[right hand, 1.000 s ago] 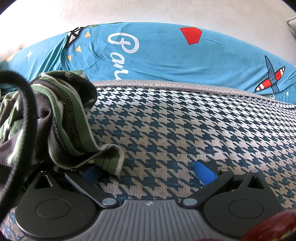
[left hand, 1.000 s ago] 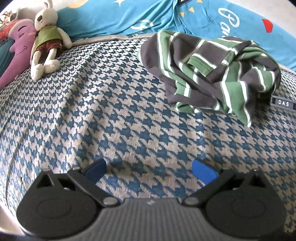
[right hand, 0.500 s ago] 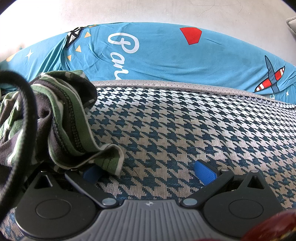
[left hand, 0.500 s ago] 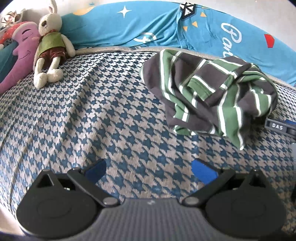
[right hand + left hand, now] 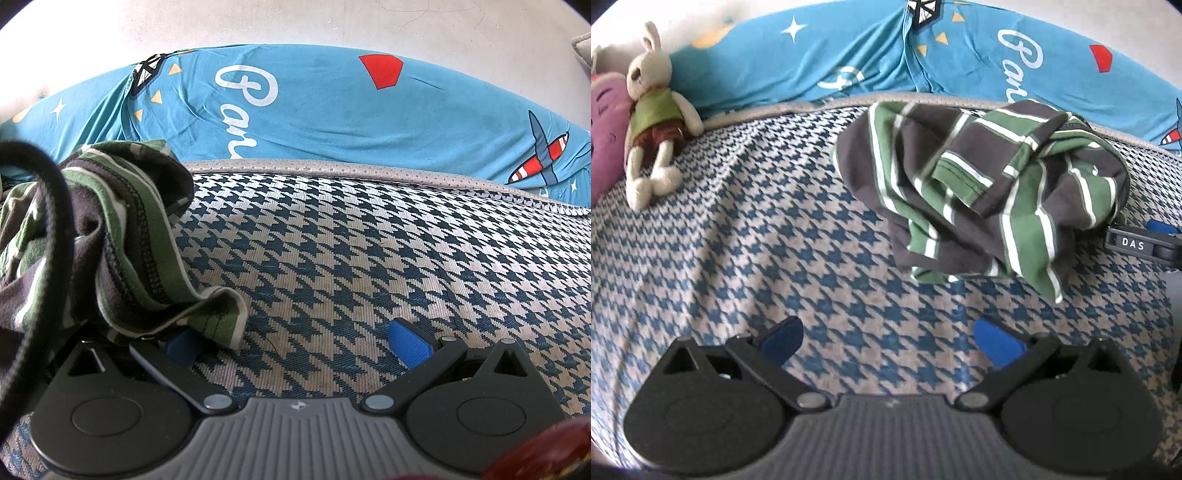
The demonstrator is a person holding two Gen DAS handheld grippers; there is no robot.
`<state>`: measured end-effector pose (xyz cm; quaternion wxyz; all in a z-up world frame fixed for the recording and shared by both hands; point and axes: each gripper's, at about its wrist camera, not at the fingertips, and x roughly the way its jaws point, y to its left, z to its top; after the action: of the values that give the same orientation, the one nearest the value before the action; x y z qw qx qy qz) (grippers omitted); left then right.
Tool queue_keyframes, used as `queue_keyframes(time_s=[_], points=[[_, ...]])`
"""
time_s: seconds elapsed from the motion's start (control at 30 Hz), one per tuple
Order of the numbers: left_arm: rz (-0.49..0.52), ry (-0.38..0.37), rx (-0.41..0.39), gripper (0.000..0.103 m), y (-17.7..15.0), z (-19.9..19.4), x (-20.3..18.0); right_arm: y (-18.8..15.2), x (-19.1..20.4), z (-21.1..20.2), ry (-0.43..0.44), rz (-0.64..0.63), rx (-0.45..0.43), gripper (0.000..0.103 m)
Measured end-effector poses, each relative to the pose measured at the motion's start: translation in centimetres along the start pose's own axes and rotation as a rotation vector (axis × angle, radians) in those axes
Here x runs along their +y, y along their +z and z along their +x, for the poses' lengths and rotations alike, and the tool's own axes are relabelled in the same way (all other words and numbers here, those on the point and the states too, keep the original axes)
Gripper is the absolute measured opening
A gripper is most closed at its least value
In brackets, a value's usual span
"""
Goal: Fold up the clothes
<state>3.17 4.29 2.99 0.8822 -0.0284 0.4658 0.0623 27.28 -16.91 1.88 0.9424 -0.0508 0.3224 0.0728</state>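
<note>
Left gripper (image 5: pixel 888 338): fingers are held wide apart and empty, low over the bed (image 5: pixel 746 236); a reach toward the cloth ahead is judged likely, though nothing is gripped.

Right gripper (image 5: pixel 295 343): fingers are spread wide; a hem of the garment is draped over the left blue pad (image 5: pixel 183 345), but nothing is pinched between the two. From the left wrist view its body is seen at the garment's right edge.

Striped shirt (image 5: pixel 982 192): it is found ahead and to the right of the left gripper, and hard against the left side of the right gripper (image 5: pixel 122 240). It lies as a crumpled heap, dark grey with green and white stripes, layers bunched over each other and a stitched seam turned outward. No flat panel or clean crease can be made out, so it is judged unfolded at present.

Black cable (image 5: pixel 48 229): it is looped across the heap, near the right camera.

Stuffed rabbit (image 5: pixel 653 122): it is set far left, well apart from the shirt.

Blue pillow (image 5: pixel 332 107): it is laid along the far edge, beyond everything.
</note>
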Motion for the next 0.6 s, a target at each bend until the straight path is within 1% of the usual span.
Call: queue_keyframes(time_s=[0.1,0.6], points=[[0.004,-0.014,-0.008,0.103,0.2,0.1,-0.2,0.0,0.0,0.0,0.0,0.0,0.0,0.103],[0.029,-0.013,0.012,0.103,-1.0,0.5,-0.5,-0.2,0.0,-0.3,-0.005,-0.006,-0.001,0.103]])
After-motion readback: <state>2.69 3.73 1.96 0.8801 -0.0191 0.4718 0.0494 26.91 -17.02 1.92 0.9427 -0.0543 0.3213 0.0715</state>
